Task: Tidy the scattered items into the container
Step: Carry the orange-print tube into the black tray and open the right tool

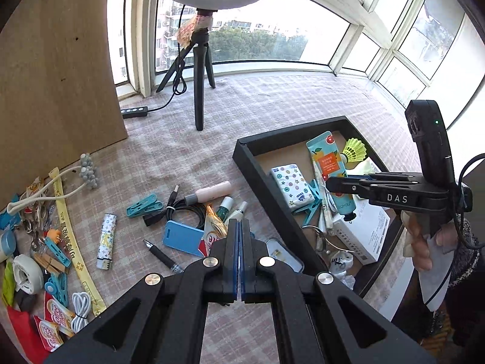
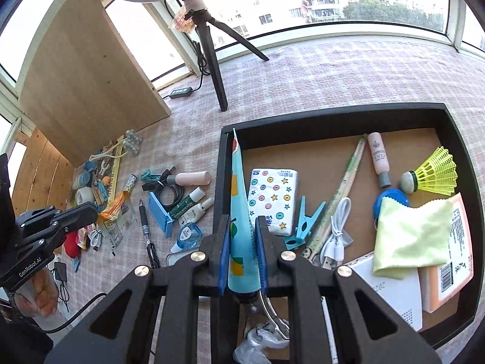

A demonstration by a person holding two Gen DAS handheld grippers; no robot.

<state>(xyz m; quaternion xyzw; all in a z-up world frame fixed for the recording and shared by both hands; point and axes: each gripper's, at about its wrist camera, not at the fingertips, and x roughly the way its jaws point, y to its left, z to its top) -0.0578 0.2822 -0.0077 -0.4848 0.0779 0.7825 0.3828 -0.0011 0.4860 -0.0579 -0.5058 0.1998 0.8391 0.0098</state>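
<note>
Now the right gripper (image 2: pixel 243 230) clamps the hand cream tube (image 2: pixel 241 200) over the black tray (image 2: pixel 333 114).
Only its wrist view shows that grip; left gripper (image 1: pixel 239 227) pinched empty above scattered snack packet (image 1: pixel 212 230).

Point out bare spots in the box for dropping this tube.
Bare cardboard floor lies along the black box's far wall, between the tissue pack and the ruler. The right side is crowded: yellow cloth, shuttlecock, white box.

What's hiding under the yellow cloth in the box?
The yellow cloth lies over a blue round thing, an orange packet and a white box. Their covered parts, and anything else beneath, cannot be seen.
</note>
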